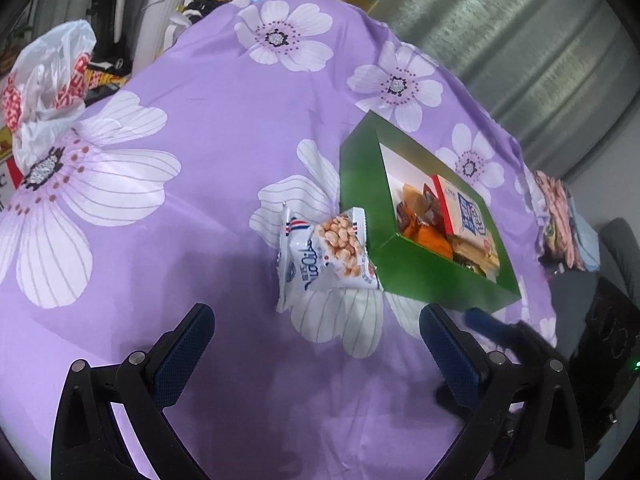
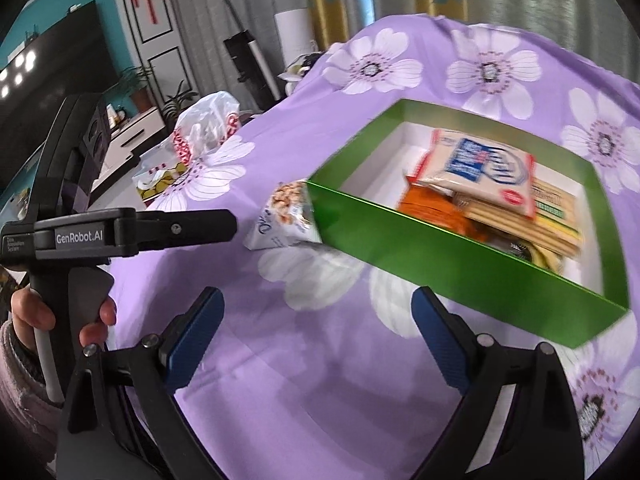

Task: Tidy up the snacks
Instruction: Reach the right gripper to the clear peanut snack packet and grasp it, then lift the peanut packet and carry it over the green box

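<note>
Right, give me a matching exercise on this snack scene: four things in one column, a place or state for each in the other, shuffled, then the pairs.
Things
1. peanut packet
2. green box
3. plastic bag
4. left gripper

Places or states
A. open, holding nothing
B. at the far left edge of the cloth
C. lying on the cloth against the box's outer wall
D. partly filled with snack packs

Pairs: 1-C, 2-D, 3-B, 4-A
</note>
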Motion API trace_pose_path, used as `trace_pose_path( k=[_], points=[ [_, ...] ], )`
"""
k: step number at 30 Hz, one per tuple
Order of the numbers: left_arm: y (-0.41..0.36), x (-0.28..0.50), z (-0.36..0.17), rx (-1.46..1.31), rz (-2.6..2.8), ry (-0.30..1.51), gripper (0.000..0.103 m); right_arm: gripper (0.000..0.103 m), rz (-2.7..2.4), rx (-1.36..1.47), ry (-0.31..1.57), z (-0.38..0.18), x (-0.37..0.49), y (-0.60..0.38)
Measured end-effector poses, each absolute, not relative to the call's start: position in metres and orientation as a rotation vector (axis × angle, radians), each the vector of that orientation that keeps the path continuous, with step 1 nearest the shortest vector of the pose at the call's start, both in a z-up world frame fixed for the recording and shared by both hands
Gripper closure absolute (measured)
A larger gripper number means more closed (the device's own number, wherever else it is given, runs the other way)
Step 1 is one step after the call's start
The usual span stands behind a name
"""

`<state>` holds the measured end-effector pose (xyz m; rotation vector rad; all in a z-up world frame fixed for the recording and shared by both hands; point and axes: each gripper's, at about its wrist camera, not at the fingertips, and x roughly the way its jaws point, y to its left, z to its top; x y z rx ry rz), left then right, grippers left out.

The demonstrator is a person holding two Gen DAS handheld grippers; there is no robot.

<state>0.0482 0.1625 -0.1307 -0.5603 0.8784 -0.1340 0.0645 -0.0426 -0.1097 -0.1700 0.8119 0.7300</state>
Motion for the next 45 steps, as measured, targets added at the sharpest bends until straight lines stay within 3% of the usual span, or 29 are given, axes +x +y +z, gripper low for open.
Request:
trace_pose_path(
  k=[18,24,26,32,35,45],
  points=[
    [0.171,0.093,-0.145,-0.582,-0.255,0.911,0.002,0.037,0.830,-0.136,0.885,-0.138,0.108,0.015],
    [0.170,0.098,-0.151,-0.580,-0.249,0.935,0.026,0.047,0.831,-0.156,0.901,-0.142,0.111,0.024],
    [0.171,0.098,-0.152,-0.590,-0.258,0.934,0.040,0.049,0.834,-0.150,0.911,-0.142,0.113,0.024],
    [0.172,0.099,-0.152,-0.604,-0.255,0.933,0.046,0.063,0.827,-0.197,0.915,-0.142,0.116,0.027],
    [0.170,0.099,-0.152,-0.591,-0.258,0.933,0.047,0.075,0.823,-0.206,0.919,-0.143,0.119,0.026],
    [0.167,0.085,-0.148,-0.592,-0.262,0.918,0.049,0.081,0.856,-0.220,0.902,-0.142,0.113,0.020]
  ],
)
